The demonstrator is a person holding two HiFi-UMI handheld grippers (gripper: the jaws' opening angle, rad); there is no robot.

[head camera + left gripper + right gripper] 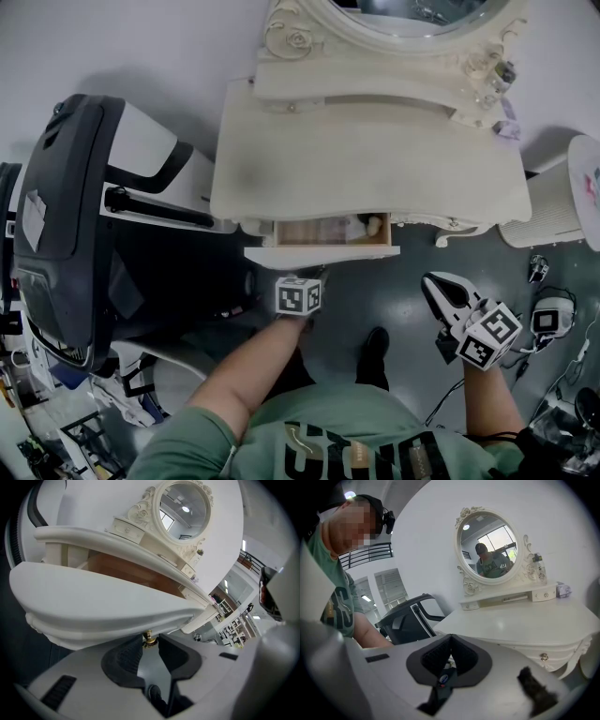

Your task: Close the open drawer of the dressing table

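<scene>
**Dressing table** (375, 159): cream-white with carved trim, standing against a white wall. Its top is bare, and an oval mirror (412, 14) sits on a raised back shelf. A clear bottle (537, 566) stands on that shelf beside the mirror frame.

**Drawer** (323, 253): centre front of the table, pulled part-way out. The wooden inside is open to the head view, and the curved front panel stands clear of the table's edge. Small pale items lie inside at the right end, too small to identify.

**Brass knob** (149, 640): fixed low on the drawer's front panel, at the tips of the left tool.

**Left gripper** (309, 277): held just below the drawer front and angled downward. The jaws are part-way apart, with the dark ribbed pads (127, 657) closed against either side of the brass knob.

**Right gripper** (450, 641): held well apart from the drawer, off the table's right front corner. It is clenched, with the pad tips meeting and nothing between them.

**Treadmill** (66, 206): black and white, just beside the table's left end.

**Ribbed white appliance** (548, 211): on the grey floor (412, 272) near the table's right end
</scene>
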